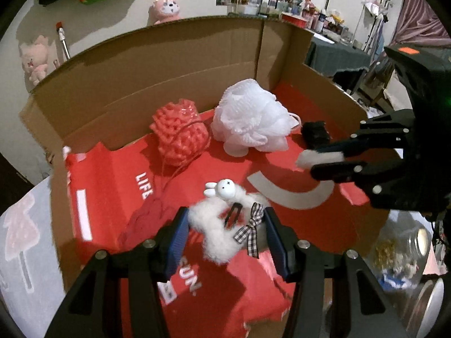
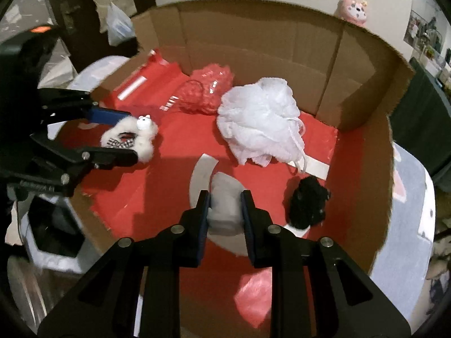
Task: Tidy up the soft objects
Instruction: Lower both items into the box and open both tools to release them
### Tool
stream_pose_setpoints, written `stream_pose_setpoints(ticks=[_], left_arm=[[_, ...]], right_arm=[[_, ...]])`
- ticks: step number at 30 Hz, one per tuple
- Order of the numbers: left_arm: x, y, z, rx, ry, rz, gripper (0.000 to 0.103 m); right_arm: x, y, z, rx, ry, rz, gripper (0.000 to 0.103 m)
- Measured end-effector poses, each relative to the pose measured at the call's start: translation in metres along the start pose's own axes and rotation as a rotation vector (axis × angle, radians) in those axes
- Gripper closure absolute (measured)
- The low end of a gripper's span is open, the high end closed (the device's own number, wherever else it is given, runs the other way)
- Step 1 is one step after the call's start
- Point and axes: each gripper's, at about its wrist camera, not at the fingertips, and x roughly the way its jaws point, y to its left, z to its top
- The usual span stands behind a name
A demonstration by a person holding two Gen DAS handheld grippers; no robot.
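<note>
Matt corrugated cardboard box [image 1: 157, 64], white mesh pouf [image 1: 248, 118], fluffy plush clip [image 1: 220, 225], glossy red liner [image 1: 282, 174]

The box [image 1: 157, 64] is plain brown cardboard, its floor covered by a red sheet [image 1: 225, 169] with white lettering and a pale grey curved band. On it lie a coral-pink mesh ball [image 1: 180, 135], a white bath puff [image 1: 251, 118] and a black fuzzy lump [image 2: 308, 202]. The fluffy white toy [image 1: 222, 225] at lower centre wears a black-and-white checked bow, and the gripper pads [image 1: 176, 242] are blue.

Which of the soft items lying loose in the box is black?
The small black fuzzy piece, by the box's right wall in the right wrist view. The white mesh pouf and the red knitted bundle lie farther back, and neither is dark.
</note>
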Motion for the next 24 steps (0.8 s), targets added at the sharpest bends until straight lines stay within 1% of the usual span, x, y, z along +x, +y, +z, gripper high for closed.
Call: stream_pose_setpoints(ticks=[3, 5, 11, 20, 24], left_arm=[[0.01, -0.001, 0.007, 0.0, 0.024, -0.005, 0.048], [0.017, 0.0, 0.01, 0.001, 0.05, -0.001, 0.048], [0.025, 0.009, 0.017, -0.022, 0.082, 0.012, 0.048], [0.033, 0.013, 0.022, -0.018, 0.121, 0.029, 0.047], [0.034, 0.015, 0.018, -0.013, 0.132, 0.039, 0.047]], right_arm=[[0.011, -0.003, 0.009, 0.017, 0.023, 0.0, 0.082], [0.018, -0.006, 0.013, 0.022, 0.041, -0.018, 0.082], [0.033, -0.012, 0.016, 0.037, 0.093, -0.043, 0.082], [0.04, -0.011, 0.019, 0.031, 0.114, -0.085, 0.081], [0.044, -0.008, 0.02, 0.021, 0.123, -0.097, 0.081]])
